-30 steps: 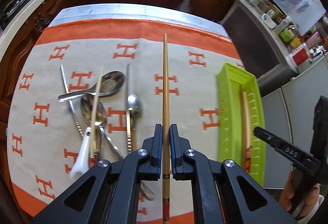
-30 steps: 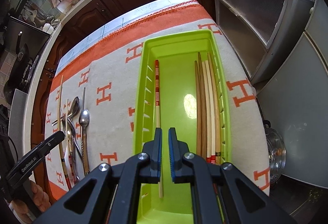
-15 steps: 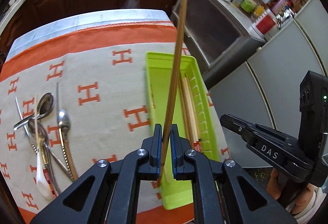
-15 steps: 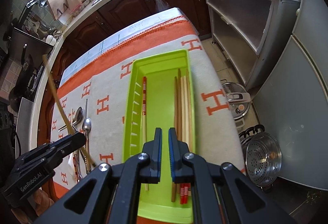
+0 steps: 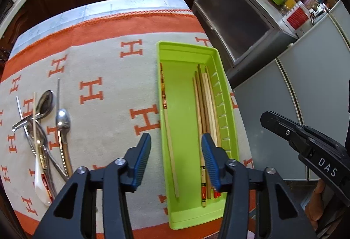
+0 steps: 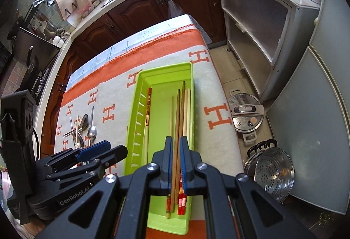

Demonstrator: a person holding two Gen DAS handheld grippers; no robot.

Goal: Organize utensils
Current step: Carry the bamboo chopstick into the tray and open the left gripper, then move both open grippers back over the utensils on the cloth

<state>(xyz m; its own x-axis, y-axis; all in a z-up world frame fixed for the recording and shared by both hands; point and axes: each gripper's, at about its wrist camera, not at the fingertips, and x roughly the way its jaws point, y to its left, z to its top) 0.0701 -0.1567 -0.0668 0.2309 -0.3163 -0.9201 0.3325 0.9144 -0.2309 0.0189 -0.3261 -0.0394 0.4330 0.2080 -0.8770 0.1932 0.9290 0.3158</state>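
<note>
From the left wrist, the left gripper (image 5: 176, 152) was opening its fingers, nothing between them, above the long lime-green plastic tray (image 5: 228, 107) holding wooden chopsticks (image 5: 206, 105). From the right wrist, the right gripper (image 6: 176, 159) kept its fingers closed, empty, above that tray (image 6: 134, 112).

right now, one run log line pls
left gripper: opening, empty | right gripper: shut, empty | chopsticks: in green tray
</note>
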